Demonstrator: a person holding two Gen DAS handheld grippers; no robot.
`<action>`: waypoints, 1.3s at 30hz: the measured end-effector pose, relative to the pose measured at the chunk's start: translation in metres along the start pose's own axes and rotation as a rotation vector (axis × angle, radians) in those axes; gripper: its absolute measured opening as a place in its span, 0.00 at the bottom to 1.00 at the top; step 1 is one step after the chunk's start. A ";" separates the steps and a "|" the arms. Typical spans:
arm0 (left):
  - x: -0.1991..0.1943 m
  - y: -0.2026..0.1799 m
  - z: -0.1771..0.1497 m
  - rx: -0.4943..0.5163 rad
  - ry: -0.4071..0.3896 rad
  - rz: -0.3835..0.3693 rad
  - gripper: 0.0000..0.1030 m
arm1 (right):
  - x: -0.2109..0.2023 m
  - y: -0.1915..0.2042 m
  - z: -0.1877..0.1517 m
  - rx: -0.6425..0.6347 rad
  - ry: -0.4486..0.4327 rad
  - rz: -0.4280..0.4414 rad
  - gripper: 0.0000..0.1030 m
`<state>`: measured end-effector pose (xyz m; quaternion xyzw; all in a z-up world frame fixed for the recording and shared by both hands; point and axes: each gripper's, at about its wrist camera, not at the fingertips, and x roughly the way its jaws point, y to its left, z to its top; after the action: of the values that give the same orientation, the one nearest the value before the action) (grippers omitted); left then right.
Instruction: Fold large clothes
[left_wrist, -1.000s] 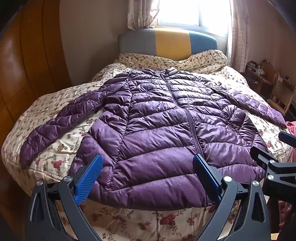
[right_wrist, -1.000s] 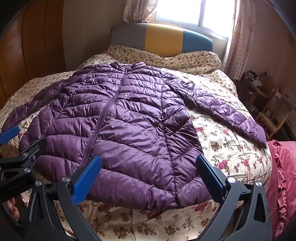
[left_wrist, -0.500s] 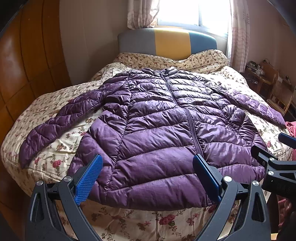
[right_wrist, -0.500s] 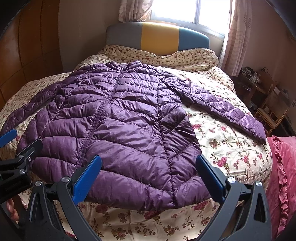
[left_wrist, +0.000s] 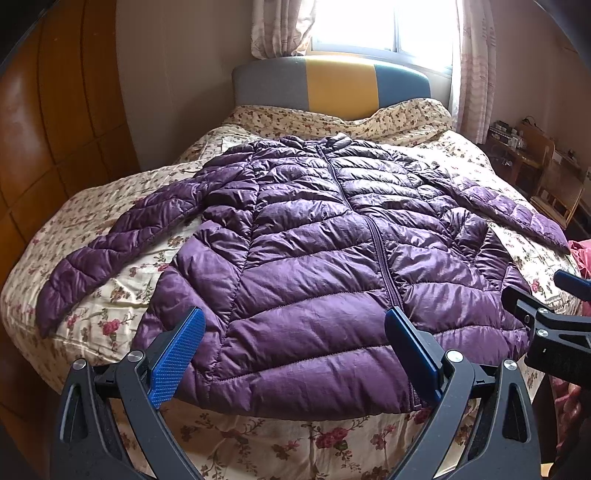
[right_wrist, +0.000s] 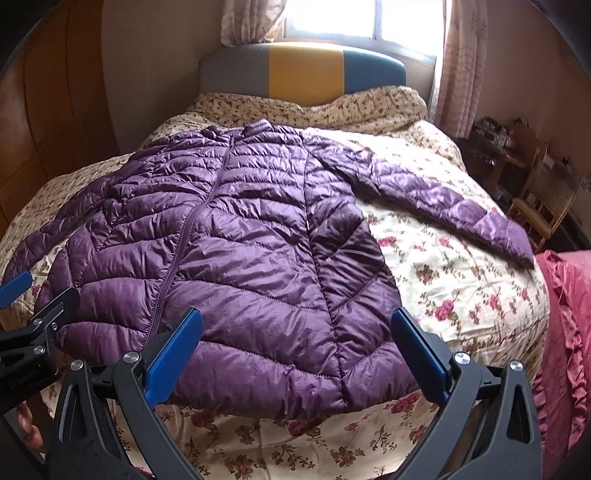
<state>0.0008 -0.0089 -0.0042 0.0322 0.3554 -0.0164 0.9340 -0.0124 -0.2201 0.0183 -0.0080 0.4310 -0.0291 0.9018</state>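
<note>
Both grippers hang over the foot of the bed, jaws spread wide and holding nothing. Beyond the left gripper (left_wrist: 295, 354), the purple puffer jacket (left_wrist: 314, 266) lies flat and zipped, its hem just past the blue fingertips (left_wrist: 177, 350), no contact visible. Ahead of the right gripper (right_wrist: 295, 354) lies the jacket's hem on that side, likewise apart from it. Sleeves spread outward over the floral bedspread (right_wrist: 461, 280). Behind stands a grey, yellow and blue headboard (left_wrist: 332, 81), under a bright window (right_wrist: 332, 18). Pink fabric (right_wrist: 565, 332) lies at the bed's right edge.
</note>
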 end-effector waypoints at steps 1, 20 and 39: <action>0.000 -0.001 0.000 -0.001 0.000 0.001 0.94 | 0.001 -0.001 -0.001 0.008 0.007 0.005 0.98; 0.003 0.007 0.000 -0.009 0.001 -0.015 0.94 | 0.006 -0.003 -0.004 0.010 -0.001 0.024 0.98; 0.017 0.008 0.001 -0.009 0.043 -0.018 0.94 | 0.023 -0.023 -0.002 0.054 0.030 -0.018 0.98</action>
<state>0.0148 -0.0007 -0.0145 0.0250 0.3759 -0.0224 0.9260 -0.0007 -0.2445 0.0005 0.0132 0.4433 -0.0490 0.8949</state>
